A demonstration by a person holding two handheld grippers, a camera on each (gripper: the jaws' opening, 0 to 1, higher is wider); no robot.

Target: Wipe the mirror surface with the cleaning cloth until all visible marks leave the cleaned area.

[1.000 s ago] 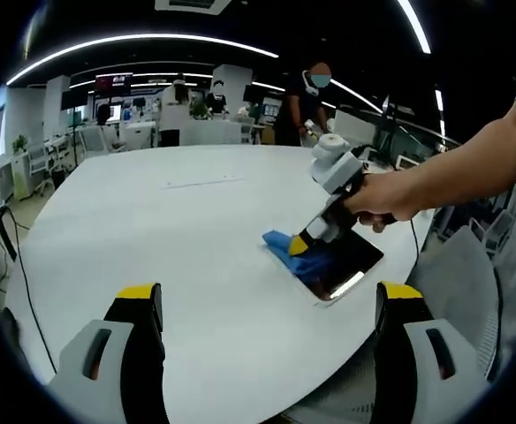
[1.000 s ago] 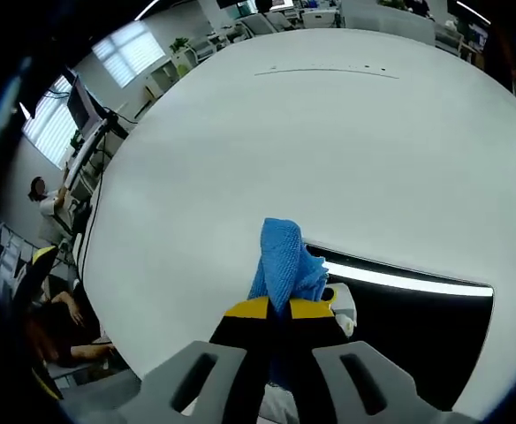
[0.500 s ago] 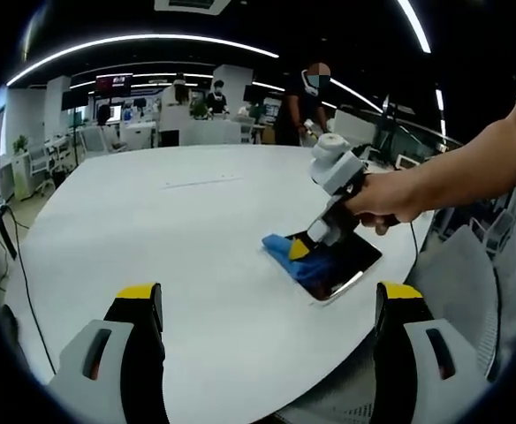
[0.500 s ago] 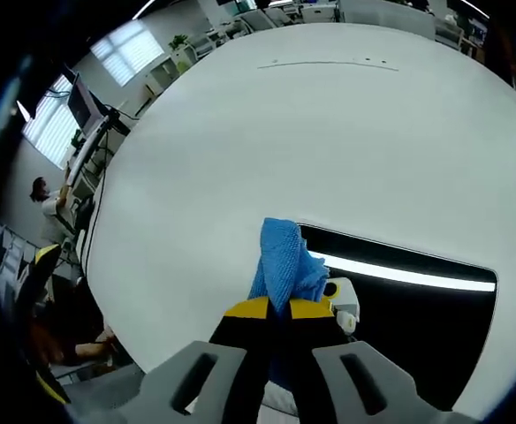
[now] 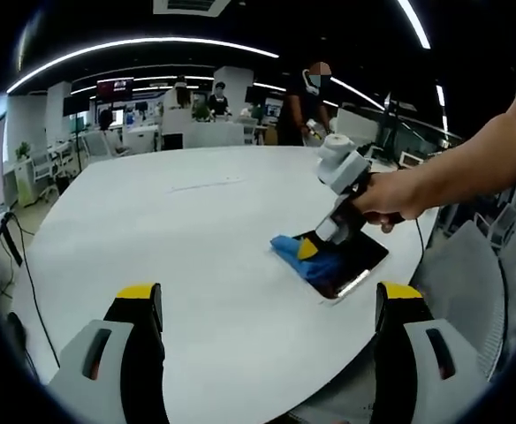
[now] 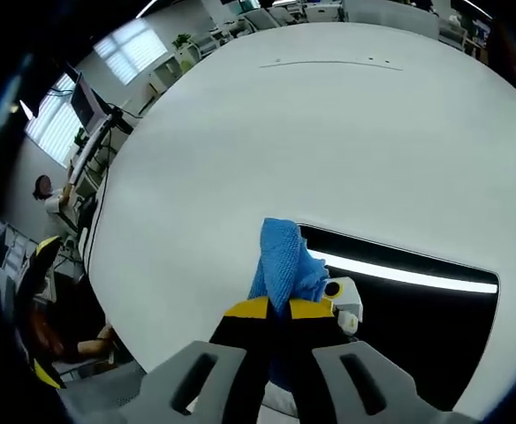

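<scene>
Table: I see a wide white round table [image 5: 187,230] carrying everything, with office desks and people far behind it.
Mirror: the dark rectangular mirror [image 6: 417,314] lies flat on the table near its edge; in my right gripper view it reflects a bright strip of ceiling light, and in the left gripper view it sits to the right, under the other tool [image 5: 351,265].
Right gripper: my right gripper [image 6: 280,309] has its yellow-tipped jaws pressed together, pinching the cloth; a hand [image 5: 390,196] holds it, angled down onto the mirror.
Left gripper: my left gripper [image 5: 271,305] hangs above the bare table, well apart from the mirror, jaws spread wide with nothing between them.
Cloth: the blue cleaning cloth [image 6: 284,261] is bunched up, sticking out ahead of the right jaws, lying over the mirror's edge and partly on the table.
</scene>
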